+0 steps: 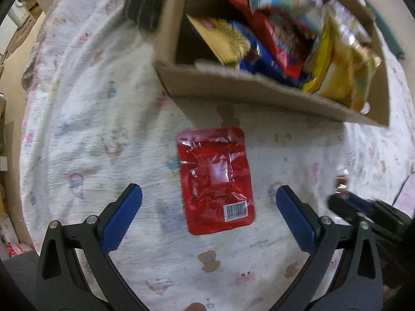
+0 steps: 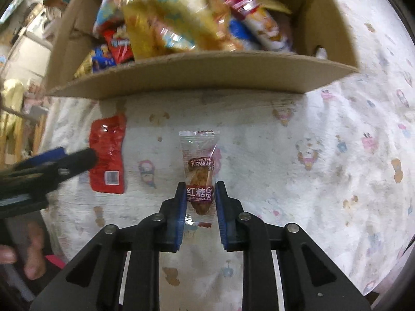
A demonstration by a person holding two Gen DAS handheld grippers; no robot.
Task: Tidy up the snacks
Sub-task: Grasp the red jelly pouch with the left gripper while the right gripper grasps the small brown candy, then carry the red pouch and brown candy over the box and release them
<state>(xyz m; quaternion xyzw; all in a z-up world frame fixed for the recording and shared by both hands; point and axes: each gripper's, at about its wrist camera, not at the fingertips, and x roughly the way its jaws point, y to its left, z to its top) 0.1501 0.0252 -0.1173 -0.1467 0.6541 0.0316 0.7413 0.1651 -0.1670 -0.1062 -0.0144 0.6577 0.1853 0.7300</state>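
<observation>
From the left wrist camera, the left gripper (image 1: 208,199) hangs with its blue fingers spread wide over a red packet (image 1: 215,181) lying flat on the printed cloth (image 1: 85,129), barcode end nearest the fingers and not touching them. The packet sits just in front of the cardboard box (image 1: 259,90), which is stuffed with bright snack bags (image 1: 298,39).

From the right wrist camera, the right gripper (image 2: 201,198) pinches a clear-wrapped twist snack (image 2: 199,165) by its lower half, in front of the box (image 2: 207,75). The red packet (image 2: 107,155) lies to the snack's left, with the left gripper (image 2: 52,165) over it.
</observation>
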